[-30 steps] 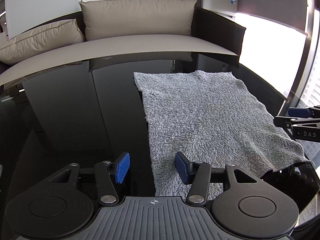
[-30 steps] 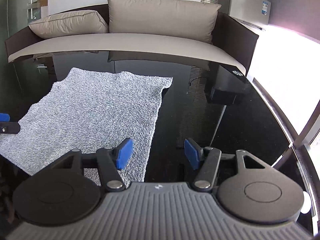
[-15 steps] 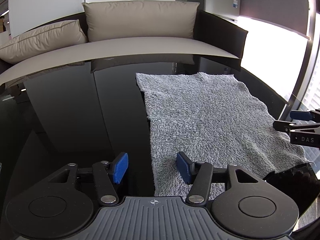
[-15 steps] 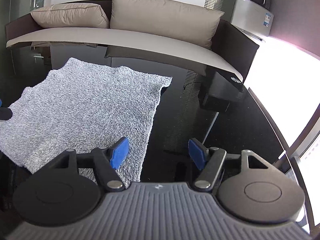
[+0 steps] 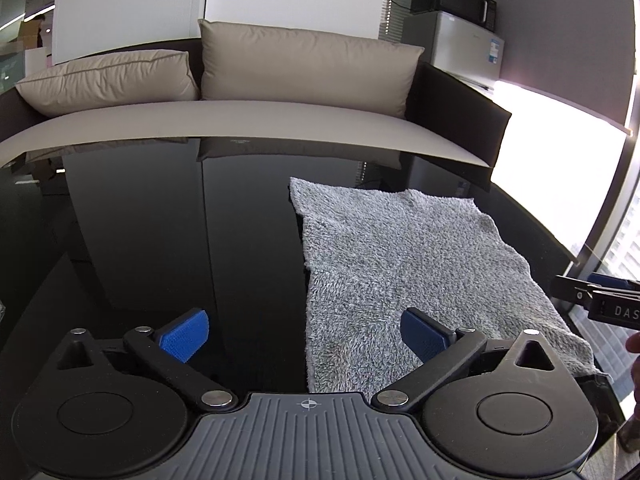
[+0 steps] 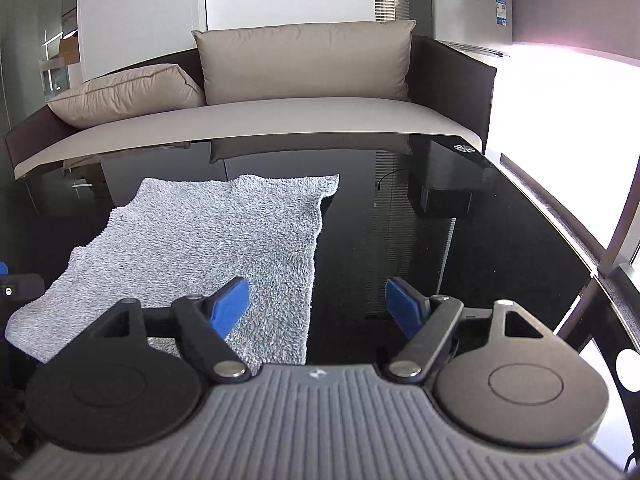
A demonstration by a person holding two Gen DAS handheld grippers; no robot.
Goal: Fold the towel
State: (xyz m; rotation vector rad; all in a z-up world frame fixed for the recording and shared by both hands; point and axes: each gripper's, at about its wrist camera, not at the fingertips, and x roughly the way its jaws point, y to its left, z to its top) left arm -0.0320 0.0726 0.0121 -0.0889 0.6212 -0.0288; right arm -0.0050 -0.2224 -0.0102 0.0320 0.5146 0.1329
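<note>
Towel point(image 5: 416, 264) of grey fluffy pile lies spread flat and unfolded on the glossy black counter point(image 5: 160, 240), its near edge hanging a little over the counter's front rim. Left tongs point(image 5: 306, 334) stand wide open with nothing between the blue pads point(image 5: 185, 335), straddling the towel's near left edge: one pad is over bare counter, the other over the fabric. Right tongs point(image 6: 318, 306) are likewise spread wide and empty, straddling the towel's point(image 6: 208, 248) near right edge. Whether either pair touches the cloth cannot be told. Beyond the counter stands a sofa point(image 5: 240, 120) with beige cushions point(image 5: 304, 64); a small fridge point(image 5: 468, 48) with a microwave point(image 5: 452, 0) on top sits beside it.
</note>
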